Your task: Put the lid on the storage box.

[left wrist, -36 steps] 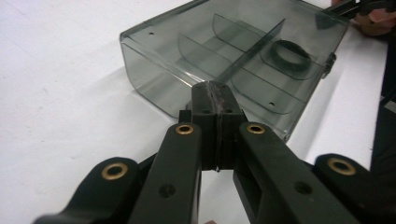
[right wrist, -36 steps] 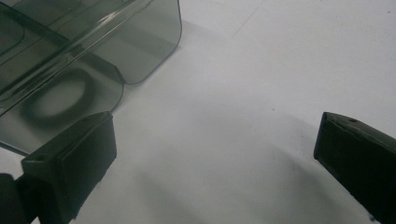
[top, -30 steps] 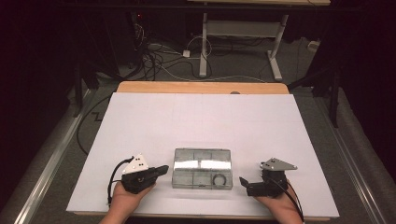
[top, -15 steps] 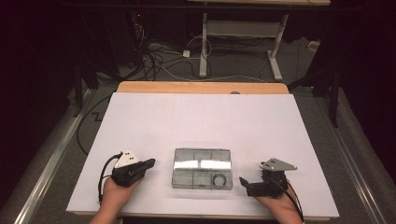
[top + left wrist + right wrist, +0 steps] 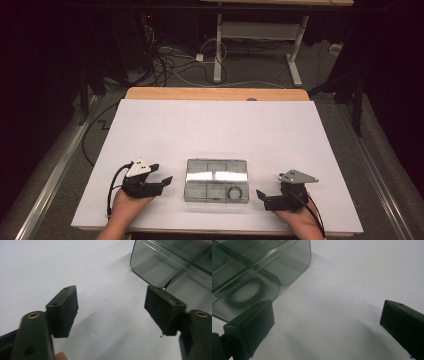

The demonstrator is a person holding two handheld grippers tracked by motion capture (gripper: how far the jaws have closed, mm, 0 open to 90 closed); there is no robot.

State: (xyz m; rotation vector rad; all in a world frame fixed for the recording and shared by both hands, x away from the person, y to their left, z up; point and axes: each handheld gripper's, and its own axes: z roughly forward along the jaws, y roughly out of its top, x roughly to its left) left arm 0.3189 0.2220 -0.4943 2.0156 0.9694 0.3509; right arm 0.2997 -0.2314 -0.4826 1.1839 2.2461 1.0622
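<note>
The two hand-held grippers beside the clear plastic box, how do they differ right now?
The left hand-held gripper carries a white top plate, while the right hand-held gripper carries a grey one. The left one sits farther from the clear plastic box than the right one. The left one's jaws have just been opening, with nothing between them. Both point inward at the box with open, empty jaws.

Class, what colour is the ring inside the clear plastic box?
Black; the ring shows best in the high view.

Bright white table point(image 5: 215, 125), dark surroundings (close views slightly soft).
</note>
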